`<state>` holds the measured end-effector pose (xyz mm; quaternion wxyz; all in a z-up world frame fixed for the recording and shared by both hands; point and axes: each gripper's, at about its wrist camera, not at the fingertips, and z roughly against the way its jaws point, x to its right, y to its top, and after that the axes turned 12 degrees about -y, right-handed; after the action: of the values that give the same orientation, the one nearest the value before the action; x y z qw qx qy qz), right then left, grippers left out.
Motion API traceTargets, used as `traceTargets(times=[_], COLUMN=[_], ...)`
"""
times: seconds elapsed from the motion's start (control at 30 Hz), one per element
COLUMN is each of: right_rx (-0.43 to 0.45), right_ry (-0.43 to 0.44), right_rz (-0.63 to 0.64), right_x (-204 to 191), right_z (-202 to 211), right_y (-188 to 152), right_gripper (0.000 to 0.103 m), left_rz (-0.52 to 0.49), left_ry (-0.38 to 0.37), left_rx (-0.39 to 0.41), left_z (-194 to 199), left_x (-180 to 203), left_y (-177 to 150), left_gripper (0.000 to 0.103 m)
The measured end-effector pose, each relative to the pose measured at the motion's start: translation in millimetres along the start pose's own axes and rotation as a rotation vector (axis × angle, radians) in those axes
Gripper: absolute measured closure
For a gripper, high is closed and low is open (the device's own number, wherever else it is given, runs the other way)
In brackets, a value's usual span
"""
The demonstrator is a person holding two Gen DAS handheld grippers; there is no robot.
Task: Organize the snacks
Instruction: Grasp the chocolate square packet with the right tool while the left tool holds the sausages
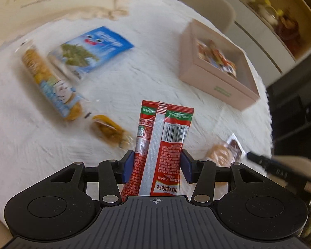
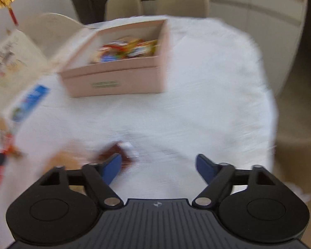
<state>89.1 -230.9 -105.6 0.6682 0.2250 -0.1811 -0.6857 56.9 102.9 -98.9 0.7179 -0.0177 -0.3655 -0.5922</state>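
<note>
The left gripper [image 1: 156, 167] holds a red snack packet [image 1: 161, 145] upright between its blue pads, above the near edge of the white table [image 1: 145, 78]. The right gripper [image 2: 158, 166] stands wide with nothing between its fingers. The pink box [image 2: 116, 78] with snacks sits toward the far edge.

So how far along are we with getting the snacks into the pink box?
Partly done: the pink box already holds several wrappers. In hand: the left gripper is clamped on a red sachet; the right gripper is open and empty. Left on the white cloth: cracker sleeve, blue packet, yellow snack, brown cookie pack.
</note>
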Motion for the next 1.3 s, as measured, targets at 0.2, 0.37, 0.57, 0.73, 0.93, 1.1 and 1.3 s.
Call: traceTargets(times=[0.2,0.37,0.57,0.73,0.93,1.1,1.3], right_rx=[0.018,0.085,-0.1,-0.053,0.044,0.026,0.058], right_ry=[0.089,0.096,0.083,0.068,-0.115,-0.068,-0.06], right_rz=[0.173,0.249,0.089,0.026,0.198,0.177,0.2], right_x=[-72.4,-89.7,-51.1,-58.2,-77.7,-51.1,-69.0], right_z=[-14.4,7.1,-9.5,-22.6,-34.7,-15.3,-37.6], right_y=[-1.7,-12.0,-14.2,-3.1,-1.9,-4.9,10.5], right_gripper=[0.045,0.045,0.041,0.041,0.037,0.034,0.028], left_rz=[0.004,0.012,0.071,0.07,0.068,0.107,0.112], left_ry=[-0.033,-0.041,-0.061,-0.085,-0.108,-0.117,-0.122], left_rx=[-0.015,-0.015,-0.017,-0.053,-0.08,-0.08,-0.105], left_z=[-8.0,-2.0,1.3,-5.4,-8.6,-7.7,-9.0], left_x=[6.4,4.0,-9.2,-9.2,-10.7,-22.1,-23.9], left_y=[-0.5,-3.6,-6.7,-8.3,-10.1,-9.8,-10.7], left_gripper=[0.05,0.05,0.05,0.05,0.05,0.05,0.05])
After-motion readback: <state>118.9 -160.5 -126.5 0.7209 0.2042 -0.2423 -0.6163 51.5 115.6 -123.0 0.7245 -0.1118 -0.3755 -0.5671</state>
